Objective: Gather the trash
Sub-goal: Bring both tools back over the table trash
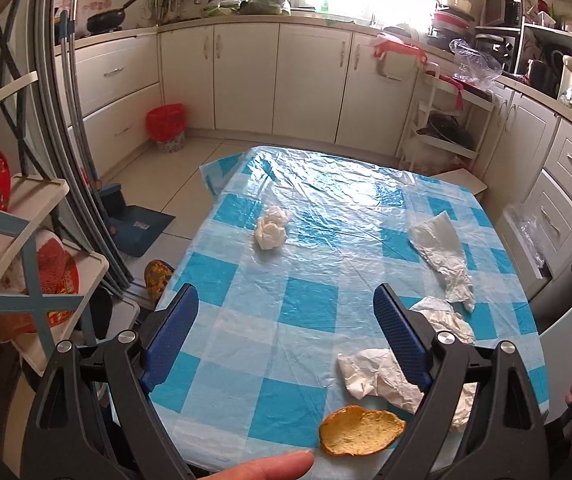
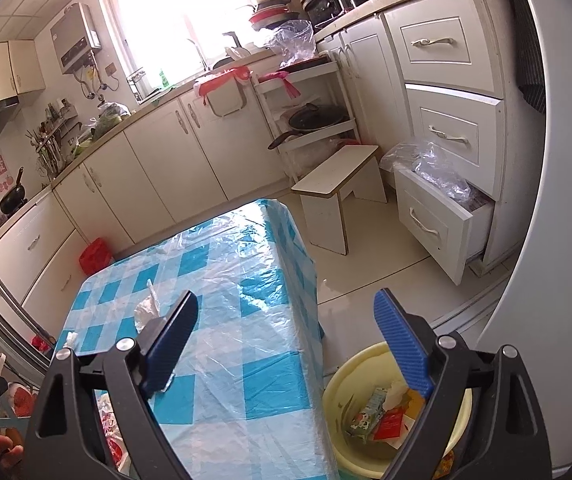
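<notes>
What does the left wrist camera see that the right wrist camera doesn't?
Only the left wrist view shows the bread, the tissue ball and the open, empty left claw. Only the right wrist view shows the yellow basin of trash on the floor, the stool, the open drawer and the open, empty right claw. Both show the checked table and the red bin.

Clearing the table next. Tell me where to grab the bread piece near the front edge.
Take the bread piece across its narrow width at the middle, coming from above with the left hand-held gripper. It lies flat and oval on the tablecloth, so its long edges offer the easiest pinch.
</notes>
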The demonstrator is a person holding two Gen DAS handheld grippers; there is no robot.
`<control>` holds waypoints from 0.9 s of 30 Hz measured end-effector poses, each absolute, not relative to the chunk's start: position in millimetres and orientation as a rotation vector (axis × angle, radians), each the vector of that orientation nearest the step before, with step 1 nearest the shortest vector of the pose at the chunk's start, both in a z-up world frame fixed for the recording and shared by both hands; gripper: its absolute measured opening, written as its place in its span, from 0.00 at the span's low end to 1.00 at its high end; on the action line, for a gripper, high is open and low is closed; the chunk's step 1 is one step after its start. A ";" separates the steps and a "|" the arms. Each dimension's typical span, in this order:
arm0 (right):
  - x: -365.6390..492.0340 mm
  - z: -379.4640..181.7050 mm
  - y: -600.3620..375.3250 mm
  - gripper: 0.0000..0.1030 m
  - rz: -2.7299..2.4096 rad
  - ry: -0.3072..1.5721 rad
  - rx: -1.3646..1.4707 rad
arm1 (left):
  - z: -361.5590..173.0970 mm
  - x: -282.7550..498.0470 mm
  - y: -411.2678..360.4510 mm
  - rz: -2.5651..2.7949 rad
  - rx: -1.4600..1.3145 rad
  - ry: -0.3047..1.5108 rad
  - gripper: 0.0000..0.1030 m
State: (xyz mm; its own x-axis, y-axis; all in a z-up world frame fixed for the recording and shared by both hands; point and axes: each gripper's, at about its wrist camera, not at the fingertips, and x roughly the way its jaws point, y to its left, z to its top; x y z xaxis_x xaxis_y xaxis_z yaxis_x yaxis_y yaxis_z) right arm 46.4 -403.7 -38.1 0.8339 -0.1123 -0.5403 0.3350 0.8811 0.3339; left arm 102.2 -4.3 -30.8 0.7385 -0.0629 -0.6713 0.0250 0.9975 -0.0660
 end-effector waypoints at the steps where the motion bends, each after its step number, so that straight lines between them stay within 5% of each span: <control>1: 47.1 -38.4 -402.1 0.84 -0.242 0.538 0.432 | -31.9 102.7 -3.8 -0.046 -0.046 0.739 0.83; 27: 62.8 -48.4 -366.1 0.84 -0.110 0.632 0.357 | -47.2 107.0 8.9 -0.035 -0.045 0.762 0.86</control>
